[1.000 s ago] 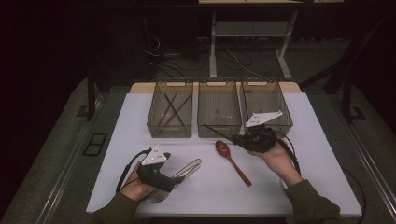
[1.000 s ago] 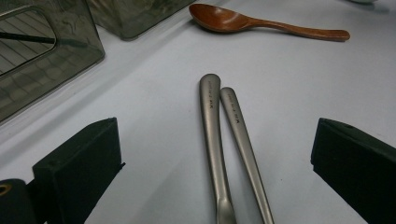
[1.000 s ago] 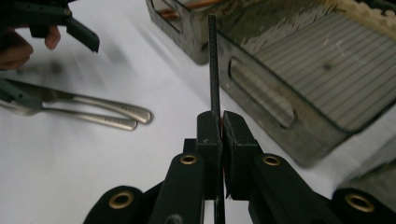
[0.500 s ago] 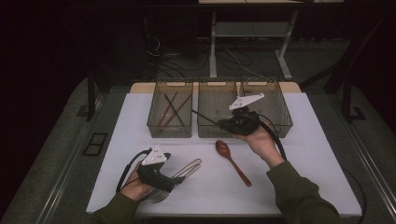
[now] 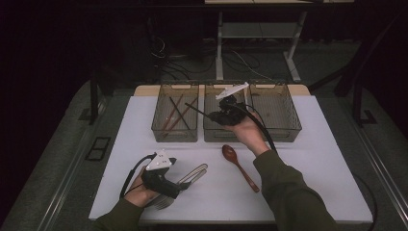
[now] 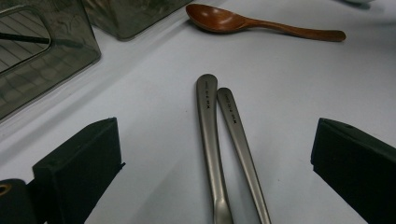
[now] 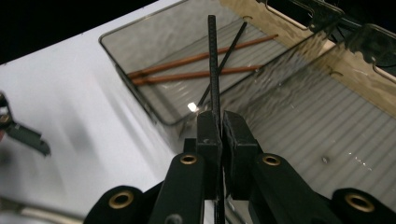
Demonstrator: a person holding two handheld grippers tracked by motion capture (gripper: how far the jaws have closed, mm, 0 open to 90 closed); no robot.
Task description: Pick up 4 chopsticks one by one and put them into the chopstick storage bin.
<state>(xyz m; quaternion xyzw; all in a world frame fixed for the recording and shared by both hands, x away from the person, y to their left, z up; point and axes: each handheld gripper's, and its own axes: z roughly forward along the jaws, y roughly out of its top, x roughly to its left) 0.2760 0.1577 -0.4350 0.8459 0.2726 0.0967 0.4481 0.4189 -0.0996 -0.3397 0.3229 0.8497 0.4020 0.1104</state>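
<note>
My right gripper (image 5: 215, 116) (image 7: 221, 122) is shut on a thin black chopstick (image 5: 198, 111) (image 7: 213, 60). It hovers over the middle bin (image 5: 216, 135), and the stick's tip reaches toward the left bin (image 5: 174, 134) (image 7: 111, 45). That bin holds two brown chopsticks (image 7: 196, 66) and another black one (image 7: 229, 50). Near the table's front left, my left gripper (image 5: 179, 186) (image 6: 217, 123) stands open low over the table. Two metal utensil handles (image 6: 211, 140) (image 5: 195, 173) lie between its jaws, untouched. A wooden spoon (image 5: 239, 166) (image 6: 261, 25) lies beyond them.
Three clear bins stand in a row at the back of the white table (image 5: 317, 163); the right bin (image 5: 276, 132) looks bare inside. Dark floor, cables and a desk frame (image 5: 260, 33) lie beyond the table.
My right hand has carried the black chopstick left and away from me, from in front of the right bin to over the middle bin. The left gripper has stayed still.
</note>
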